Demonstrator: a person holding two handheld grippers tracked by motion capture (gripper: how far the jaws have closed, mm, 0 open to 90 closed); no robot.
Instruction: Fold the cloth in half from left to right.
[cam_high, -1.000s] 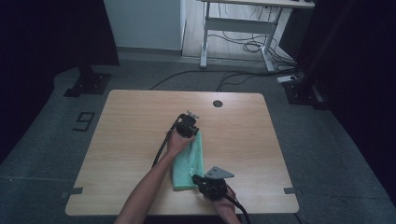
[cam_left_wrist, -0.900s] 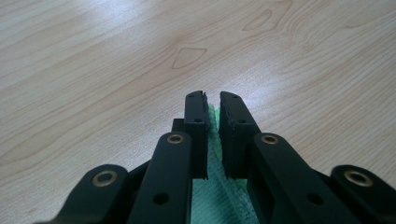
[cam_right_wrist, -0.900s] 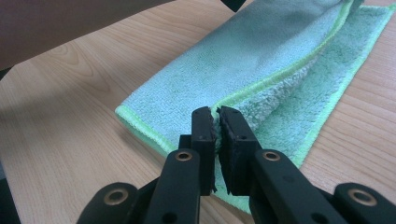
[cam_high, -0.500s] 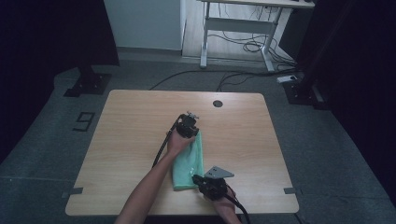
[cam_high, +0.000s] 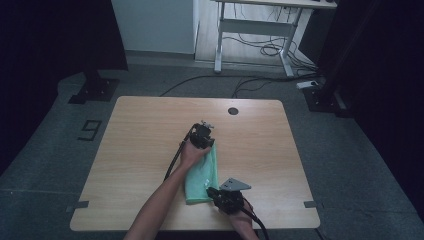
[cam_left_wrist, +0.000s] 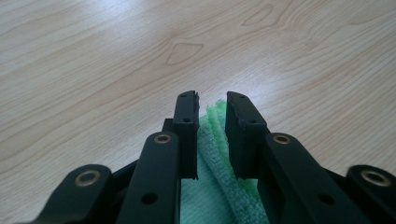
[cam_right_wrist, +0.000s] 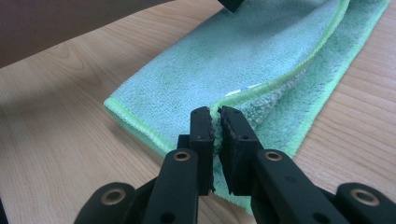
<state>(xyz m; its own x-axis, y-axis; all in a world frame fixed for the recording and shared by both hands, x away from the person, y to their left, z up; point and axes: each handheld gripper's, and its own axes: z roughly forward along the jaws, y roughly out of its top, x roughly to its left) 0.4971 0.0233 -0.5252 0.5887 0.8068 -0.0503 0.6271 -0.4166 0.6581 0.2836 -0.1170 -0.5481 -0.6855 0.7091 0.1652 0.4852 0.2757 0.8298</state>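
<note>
Light wooden rectangular tabletop (cam_high: 150, 150) carries a folded green microfibre cloth (cam_high: 202, 175) near its front-middle. Right gripper (cam_right_wrist: 215, 116) is clamped on the cloth's near edge; left gripper (cam_left_wrist: 211, 105) at the far end, jaws just been opening, cloth between them, pads apart.

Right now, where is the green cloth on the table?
In the high view the green cloth lies folded on the table, near its front edge, between the left gripper and the right gripper.

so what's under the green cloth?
Bare wooden table shows all around the folded green cloth; whatever lies beneath its layers is covered. The right gripper pinches an upper edge; the left gripper, jaws just opening, straddles the far end.
</note>
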